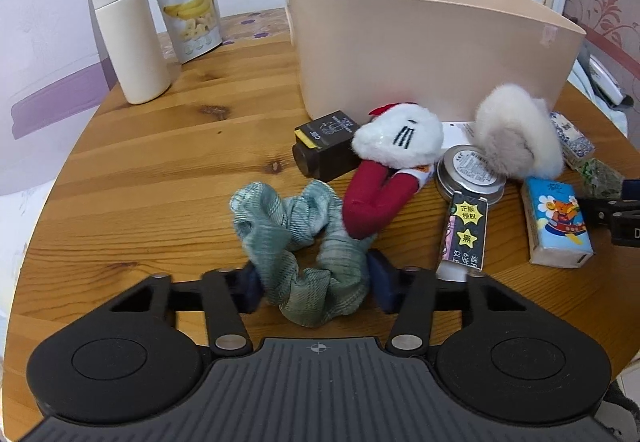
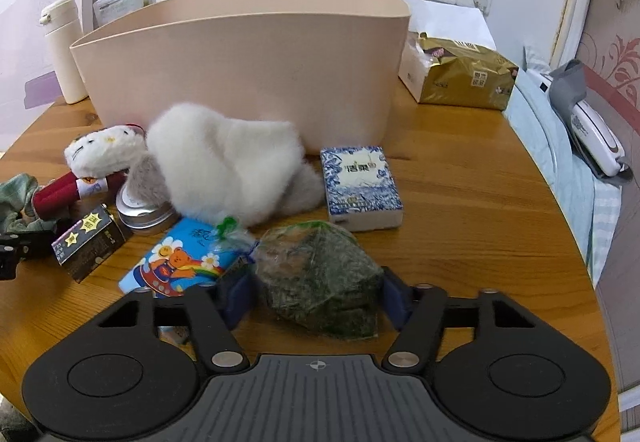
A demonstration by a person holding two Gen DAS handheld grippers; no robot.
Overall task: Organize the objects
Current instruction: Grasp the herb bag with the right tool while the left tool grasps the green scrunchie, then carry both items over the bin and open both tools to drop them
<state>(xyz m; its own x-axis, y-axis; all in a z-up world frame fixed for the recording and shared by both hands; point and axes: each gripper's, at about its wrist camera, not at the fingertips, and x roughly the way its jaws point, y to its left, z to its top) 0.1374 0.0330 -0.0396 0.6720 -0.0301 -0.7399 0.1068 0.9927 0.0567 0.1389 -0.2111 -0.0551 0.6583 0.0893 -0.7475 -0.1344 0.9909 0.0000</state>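
Place: a home bedroom is suggested.
Evidence: a round pine-plank table (image 2: 460, 182), a bed edge with pale blue bedding (image 2: 560, 170), and floral pink wallpaper (image 2: 616, 58) are seen.

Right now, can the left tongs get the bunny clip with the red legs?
Probably not yet. The left tongs are already closed around the green scrunchie, which lies between them and the bunny clip. Nothing else blocks the way; the clip lies just beyond it.
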